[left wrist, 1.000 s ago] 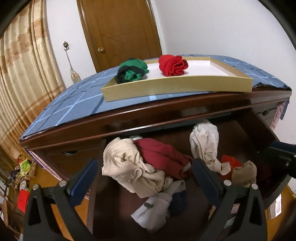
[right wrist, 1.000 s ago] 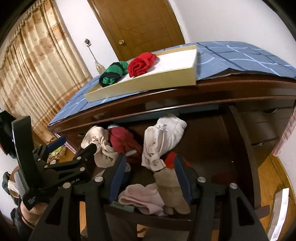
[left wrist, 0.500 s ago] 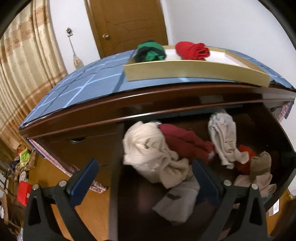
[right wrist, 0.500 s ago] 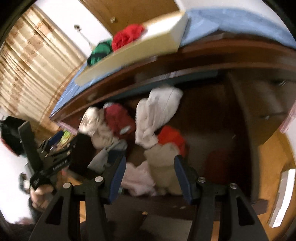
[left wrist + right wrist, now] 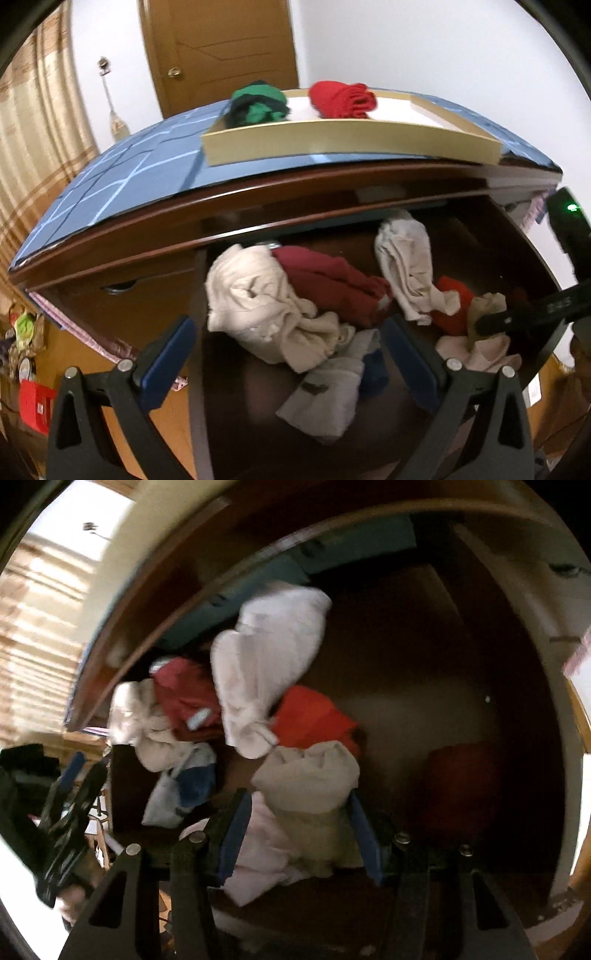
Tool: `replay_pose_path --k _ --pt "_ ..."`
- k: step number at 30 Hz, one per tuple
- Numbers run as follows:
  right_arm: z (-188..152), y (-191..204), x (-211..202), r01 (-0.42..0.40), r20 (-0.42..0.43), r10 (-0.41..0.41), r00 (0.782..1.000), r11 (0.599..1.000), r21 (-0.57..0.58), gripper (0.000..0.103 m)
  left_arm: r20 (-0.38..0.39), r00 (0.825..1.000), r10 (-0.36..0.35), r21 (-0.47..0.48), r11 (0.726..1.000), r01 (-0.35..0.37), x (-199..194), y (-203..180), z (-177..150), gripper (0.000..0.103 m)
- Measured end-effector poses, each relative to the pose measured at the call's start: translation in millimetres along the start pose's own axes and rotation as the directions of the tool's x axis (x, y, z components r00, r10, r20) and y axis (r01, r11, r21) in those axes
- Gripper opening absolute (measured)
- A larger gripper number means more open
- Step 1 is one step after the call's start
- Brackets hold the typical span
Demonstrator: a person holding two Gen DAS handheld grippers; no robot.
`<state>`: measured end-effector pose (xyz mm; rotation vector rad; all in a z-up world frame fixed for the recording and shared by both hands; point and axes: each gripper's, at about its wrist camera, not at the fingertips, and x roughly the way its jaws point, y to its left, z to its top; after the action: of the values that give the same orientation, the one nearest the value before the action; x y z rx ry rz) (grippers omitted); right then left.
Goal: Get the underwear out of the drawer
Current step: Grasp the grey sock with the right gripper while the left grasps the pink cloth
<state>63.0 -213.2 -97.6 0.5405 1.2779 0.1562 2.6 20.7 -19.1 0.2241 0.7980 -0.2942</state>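
The open wooden drawer holds several crumpled garments. In the right wrist view my right gripper is open, low inside the drawer, its jaws on either side of a beige underwear piece that lies on a pale pink one. An orange-red piece and a white one lie just beyond. The right gripper also shows in the left wrist view at the drawer's right. My left gripper is open and empty, hanging above the drawer's front left, over a cream garment and a grey one.
On the blue cloth-covered top stands a shallow cream tray holding a green-black bundle and a red bundle. A dark red garment lies mid-drawer. A wooden door and a curtain stand behind.
My right gripper has dropped forward into the drawer and now straddles the beige piece. My left gripper has shifted left and lowered slightly, still open.
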Motion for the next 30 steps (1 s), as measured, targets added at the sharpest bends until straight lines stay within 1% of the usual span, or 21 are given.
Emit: replay_pose_path --k 2,3,4,5,6,8,11,12,13,15,18,19,20,21,22,23,24,26,27,29,30 --pt "0.1 -2.7 13.5 0.000 -0.046 0.001 0.999 1.000 0.018 0.056 -0.011 1.000 -0.022 0.013 1.000 0.022 0.7 -4.1 1.7 0.102" --pt "-0.1 -2.0 16.9 0.010 -0.052 -0.010 0.999 1.000 0.011 0.049 -0.020 0.999 -0.044 0.022 0.999 0.044 1.1 -6.2 3.0 0.102" --pt "-0.7 -1.7 18.3 0.017 -0.047 -0.017 0.999 1.000 0.007 0.045 -0.029 0.998 -0.064 0.030 0.997 0.065 1.8 -8.1 4.5 0.102" --pt "-0.8 -1.9 18.7 0.008 -0.045 -0.007 0.999 1.000 0.006 0.039 -0.042 0.995 -0.094 0.042 0.994 0.096 2.5 -11.3 6.4 0.102" --pt "-1.6 -1.8 18.0 -0.019 -0.044 0.019 0.999 1.000 -0.003 0.033 -0.052 0.992 -0.113 0.050 0.992 0.116 3.3 -14.4 7.8 0.102" --pt "-3.4 -1.8 13.9 -0.043 -0.035 0.043 0.998 0.999 -0.017 0.029 -0.075 0.987 -0.144 0.060 0.987 0.148 6.0 -20.0 11.4 0.102" --pt "-6.8 -3.0 -9.0 -0.080 0.051 0.082 0.995 0.996 -0.042 0.028 -0.116 0.976 -0.183 0.048 0.981 0.190 10.2 -26.3 14.8 0.102" --pt "-7.1 -3.0 -17.8 -0.097 0.083 0.100 0.991 0.994 -0.047 0.028 -0.139 0.966 -0.216 0.039 0.974 0.224 11.9 -30.5 15.1 0.102" --pt "-7.2 -4.2 -28.6 -0.117 0.121 0.123 0.985 0.992 -0.055 0.028 -0.159 0.955 -0.249 0.037 0.965 0.258 13.4 -35.1 15.9 0.102" --pt "-7.5 -4.7 -49.6 -0.142 0.199 0.155 0.968 0.987 -0.076 0.028 -0.205 0.926 -0.318 0.038 0.943 0.332 16.6 -47.7 18.5 0.102" --pt "-7.3 -6.7 -67.0 -0.130 0.264 0.153 0.952 0.986 -0.101 0.028 -0.277 0.879 -0.387 0.041 0.910 0.414 22.0 -67.3 25.8 0.102" --pt "-7.4 -6.6 -68.7 -0.127 0.275 0.151 0.950 0.987 -0.103 0.028 -0.295 0.869 -0.396 0.048 0.903 0.428 24.5 -74.2 28.2 0.102" --pt "-8.0 -8.7 -71.2 -0.124 0.290 0.149 0.945 0.987 -0.104 0.028 -0.319 0.864 -0.390 0.061 0.901 0.430 28.9 -82.0 30.4 0.102" --pt "-8.8 -8.1 -71.2 -0.121 0.300 0.147 0.943 0.987 -0.102 0.028 -0.343 0.856 -0.386 0.064 0.900 0.431 34.2 -87.1 31.8 0.100" --pt "-10.2 -10.5 -73.1 -0.116 0.316 0.142 0.938 0.988 -0.099 0.028 -0.373 0.843 -0.387 0.060 0.897 0.438 40.4 -92.6 32.8 0.096" --pt "-11.0 -12.0 -74.2 -0.113 0.325 0.139 0.935 0.989 -0.098 0.028 -0.411 0.822 -0.394 0.045 0.892 0.450 48.1 -97.9 33.6 0.094" --pt "-9.6 -12.0 -75.2 -0.116 0.331 0.141 0.933 0.989 -0.095 0.028 -0.452 0.795 -0.404 0.020 0.887 0.462 55.6 -101.0 33.9 0.091" --pt "-8.0 -15.5 -79.2 -0.126 0.337 0.149 0.930 0.988 -0.088 0.028 -0.526 0.748 -0.406 -0.024 0.886 0.464 69.4 -109.2 32.2 0.090" --pt "-8.2 -17.9 -79.8 -0.132 0.344 0.153 0.926 0.988 -0.082 0.028 -0.555 0.728 -0.402 -0.029 0.884 0.466 73.8 -113.2 30.2 0.090" --pt "-8.2 -22.3 -81.1 -0.139 0.358 0.156 0.921 0.988 -0.074 0.028 -0.605 0.695 -0.388 -0.022 0.881 0.473 81.7 -123.1 28.0 0.088" --pt "-8.9 -24.5 -82.5 -0.141 0.362 0.158 0.919 0.987 -0.073 0.028 -0.626 0.681 -0.380 -0.018 0.880 0.474 84.4 -127.3 26.9 0.083"
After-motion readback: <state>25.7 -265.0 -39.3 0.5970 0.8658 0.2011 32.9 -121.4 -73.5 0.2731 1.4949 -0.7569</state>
